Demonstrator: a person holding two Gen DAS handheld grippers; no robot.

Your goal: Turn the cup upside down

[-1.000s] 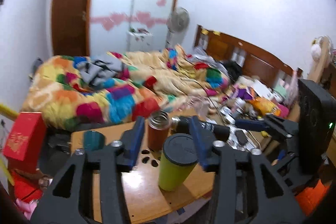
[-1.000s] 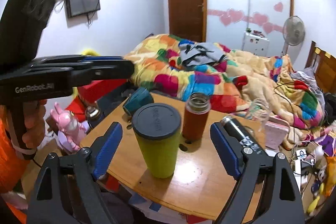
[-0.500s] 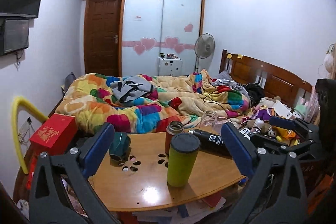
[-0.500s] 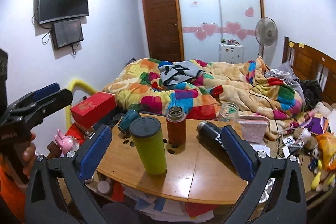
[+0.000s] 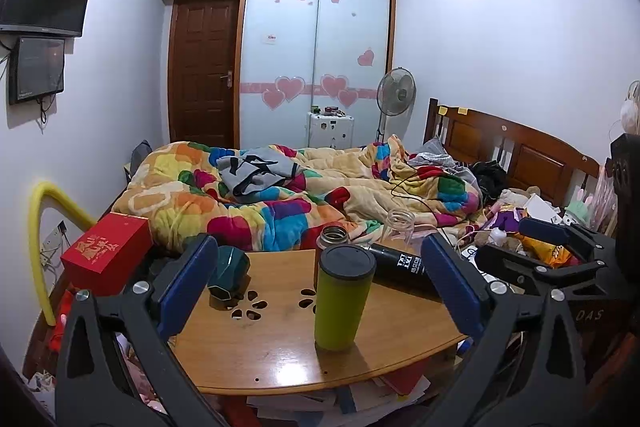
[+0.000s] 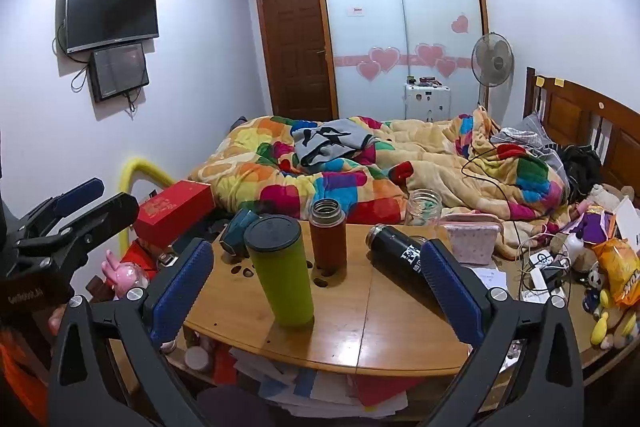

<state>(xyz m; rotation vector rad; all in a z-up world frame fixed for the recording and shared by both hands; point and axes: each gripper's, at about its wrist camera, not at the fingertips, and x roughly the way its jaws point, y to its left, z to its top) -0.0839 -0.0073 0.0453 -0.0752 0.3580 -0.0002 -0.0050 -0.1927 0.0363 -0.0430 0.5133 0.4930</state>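
A lime-green cup (image 5: 339, 299) with a dark flat end on top stands upright on the round wooden table (image 5: 280, 351); it also shows in the right wrist view (image 6: 282, 273). My left gripper (image 5: 316, 287) is open and empty, held back from the cup, jaws wide apart. My right gripper (image 6: 316, 287) is open and empty too, back from the table's front edge. The right gripper shows at the right of the left wrist view (image 5: 560, 259); the left gripper shows at the left of the right wrist view (image 6: 68, 223).
On the table stand a brown flask (image 6: 328, 237), a dark teal cup on its side (image 5: 229, 277), a black bottle lying down (image 6: 400, 259) and a glass jar (image 6: 425, 207). A bed with a colourful quilt (image 5: 280, 195) lies behind. A red box (image 5: 106, 253) sits left.
Both grippers have pulled back and up from the green cup and their jaws have opened wider. The cup stands where it was on the table.
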